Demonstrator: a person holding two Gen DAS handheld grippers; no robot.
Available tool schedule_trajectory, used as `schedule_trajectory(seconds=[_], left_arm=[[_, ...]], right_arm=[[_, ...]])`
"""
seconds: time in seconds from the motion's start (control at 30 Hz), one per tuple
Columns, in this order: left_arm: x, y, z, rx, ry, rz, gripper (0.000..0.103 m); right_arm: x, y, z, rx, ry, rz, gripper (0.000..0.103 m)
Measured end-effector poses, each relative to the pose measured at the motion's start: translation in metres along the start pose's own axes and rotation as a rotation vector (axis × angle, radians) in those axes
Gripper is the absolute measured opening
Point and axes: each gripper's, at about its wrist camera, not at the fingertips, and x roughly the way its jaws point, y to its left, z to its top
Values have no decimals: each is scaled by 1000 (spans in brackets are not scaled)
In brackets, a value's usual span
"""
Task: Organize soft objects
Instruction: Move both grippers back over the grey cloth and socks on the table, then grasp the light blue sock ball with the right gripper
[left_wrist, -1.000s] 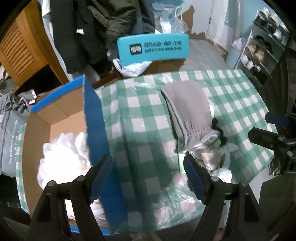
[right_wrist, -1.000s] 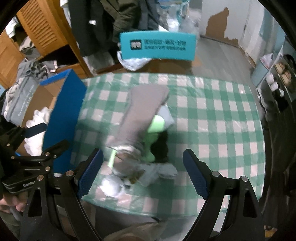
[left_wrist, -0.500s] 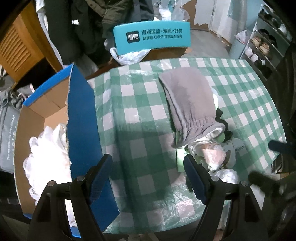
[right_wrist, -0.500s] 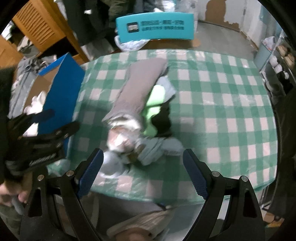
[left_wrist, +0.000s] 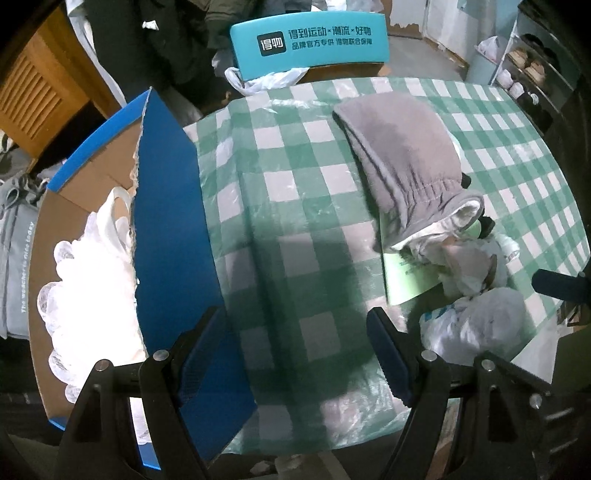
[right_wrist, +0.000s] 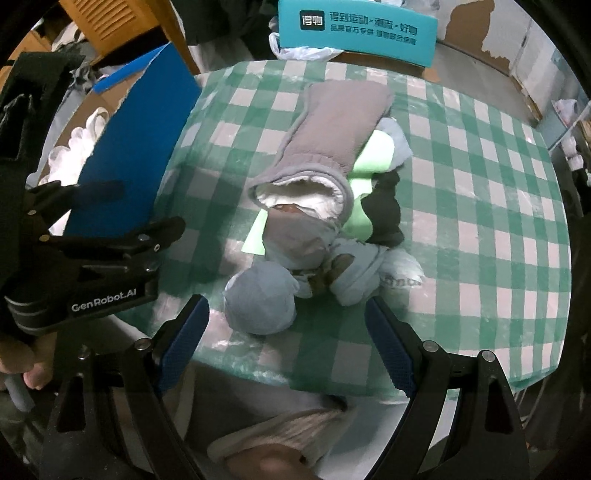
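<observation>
We hold both grippers above the near edge of the surface (left_wrist: 295, 206), which wears a green-and-white checked cloth. Our left gripper (left_wrist: 295, 354) has its fingers spread wide with nothing between them, hanging over the cloth just beside the blue flap of the box (left_wrist: 173, 236). Our right gripper (right_wrist: 286, 339) is likewise spread and empty, poised over the near side of the pile.

The pile lies on the right half of the surface as the left view shows it. A grey garment (right_wrist: 332, 140) with a gathered, white-lined cuff stretches away from us, lying over a light green cloth (right_wrist: 373, 155). A black cloth (right_wrist: 384, 210) sits touching the green one on its right. Nearer us are pale blue-grey pieces, among them a rolled ball (right_wrist: 260, 302) close to the edge.

Inside the box, white lacy fabric (left_wrist: 88, 280) fills the near part. A teal chair back (left_wrist: 310, 40) stands beyond the far edge.
</observation>
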Motion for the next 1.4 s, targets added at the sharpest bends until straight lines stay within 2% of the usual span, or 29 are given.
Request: schedule_trajectory(seconds=[0.13, 0.2, 0.27, 0.37, 0.7, 0.83, 1.07, 1.4], left_arm=[[0, 1, -2, 8, 2, 3, 80], [0, 0, -1, 11, 5, 3, 80], [0, 0, 0, 6, 7, -2, 80], [1, 0, 3, -6, 9, -21, 80], [0, -11, 22, -33, -9, -72, 82], [2, -19, 27, -24, -10, -73, 86], [2, -29, 38, -25, -13, -88, 86], [1, -37, 61, -113, -19, -180, 87]], right_arm=[[9, 3, 2, -12, 12, -4, 74], [14, 4, 2, -18, 26, 1, 62], [16, 2, 2, -15, 27, 27, 42], [10, -2, 2, -10, 11, 42, 32], [-21, -37, 3, 66, -64, 62, 31], [-27, -57, 3, 108, -85, 47, 31], [-31, -92, 3, 175, -103, 16, 31], [-26, -131, 6, 243, -130, -13, 31]])
